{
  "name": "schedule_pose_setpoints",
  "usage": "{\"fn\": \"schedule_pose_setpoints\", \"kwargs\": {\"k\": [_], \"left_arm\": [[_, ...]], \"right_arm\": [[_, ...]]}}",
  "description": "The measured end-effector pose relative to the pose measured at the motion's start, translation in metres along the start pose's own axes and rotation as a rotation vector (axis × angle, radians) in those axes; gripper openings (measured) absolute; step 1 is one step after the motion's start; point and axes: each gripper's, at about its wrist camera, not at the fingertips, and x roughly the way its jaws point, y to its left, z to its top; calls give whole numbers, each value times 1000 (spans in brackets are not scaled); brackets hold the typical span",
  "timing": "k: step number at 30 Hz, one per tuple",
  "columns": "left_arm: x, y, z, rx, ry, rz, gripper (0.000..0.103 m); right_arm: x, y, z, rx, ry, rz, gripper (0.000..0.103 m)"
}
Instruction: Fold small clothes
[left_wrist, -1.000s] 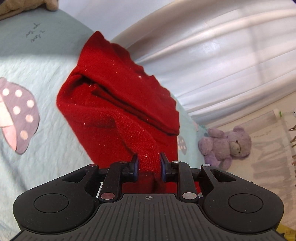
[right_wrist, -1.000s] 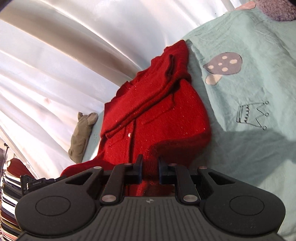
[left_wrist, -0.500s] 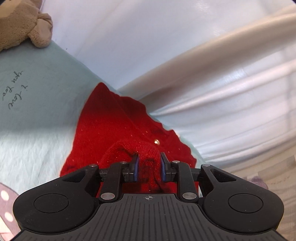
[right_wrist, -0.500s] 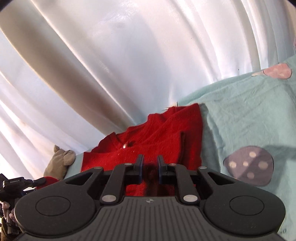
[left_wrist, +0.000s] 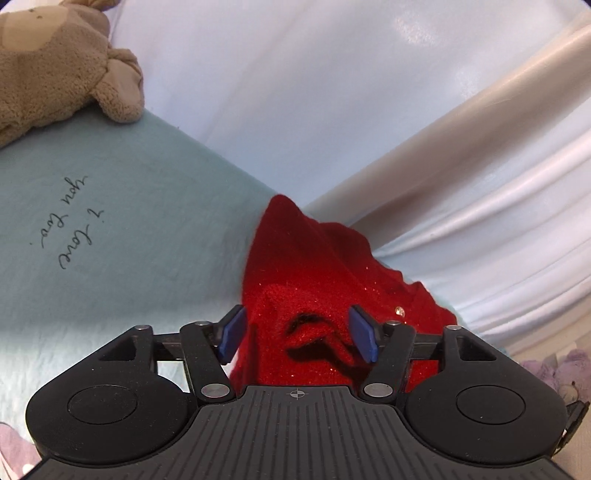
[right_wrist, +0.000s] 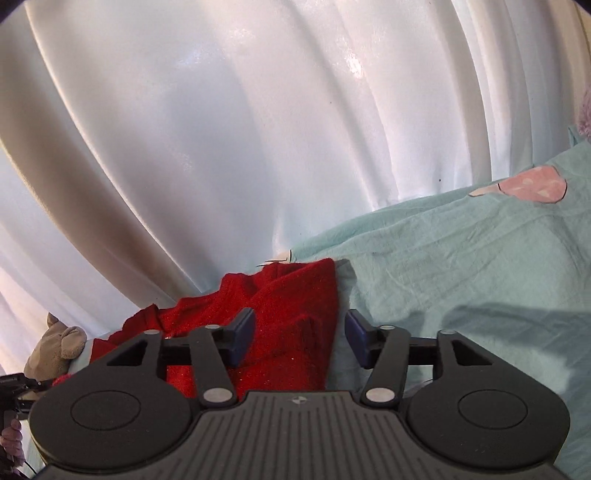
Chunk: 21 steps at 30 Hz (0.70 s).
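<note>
A red knit sweater (left_wrist: 314, 266) lies folded over on the pale green bedsheet (left_wrist: 129, 206), close to the far edge by the curtain. My left gripper (left_wrist: 297, 334) hovers over its near fold. The jaws are opening and the blue pads (left_wrist: 231, 332) stand clear of the wool bunched between them. In the right wrist view the same sweater (right_wrist: 291, 295) shows its right edge. My right gripper (right_wrist: 299, 341) is opening too, with the sweater's edge lying loose between its pads (right_wrist: 356, 338).
A beige plush toy (left_wrist: 55, 66) sits on the sheet at the far left and also shows as the plush toy (right_wrist: 55, 347) in the right wrist view. White curtain (right_wrist: 258, 129) hangs just behind the bed. A purple plush (left_wrist: 557, 369) lies off the bed at the right.
Both grippers carried the sweater's near edge forward over the garment toward the curtain, then spread their jaws and let the wool go. The sweater now lies doubled over.
</note>
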Motion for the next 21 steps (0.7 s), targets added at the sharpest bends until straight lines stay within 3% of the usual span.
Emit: {"fn": "schedule_pose_setpoints", "kwargs": {"k": [1,5,9,10,11,12,13,14,18,21], "left_arm": [[-1,2,-1,10,-9,-8,79],[22,3,-1,-2,66,-54,80],[39,-16,-5,130,78,-47,80],[42,-18,-5,145,73,-36,79],[46,-18,-4,141,74,-24,78],[50,-17,-2,127,81,-27,72],[51,-17,-1,116,84,-37,62],[54,-18,0,114,93,-37,58],[67,-30,-2,183,120,54,17],[57,-36,-1,185,85,17,12]], "right_arm": [[2,-3,-2,-16,22,8,62],[20,-10,-14,18,115,100,62],[30,9,-21,-41,128,149,61],[31,14,-21,-65,126,141,57],[32,17,-21,-83,124,139,38],[32,20,-21,-103,121,135,18],[31,23,-21,-119,119,128,14],[29,25,-21,-141,110,127,14],[21,37,-24,-200,69,129,11],[18,42,-22,-208,57,135,11]]}}
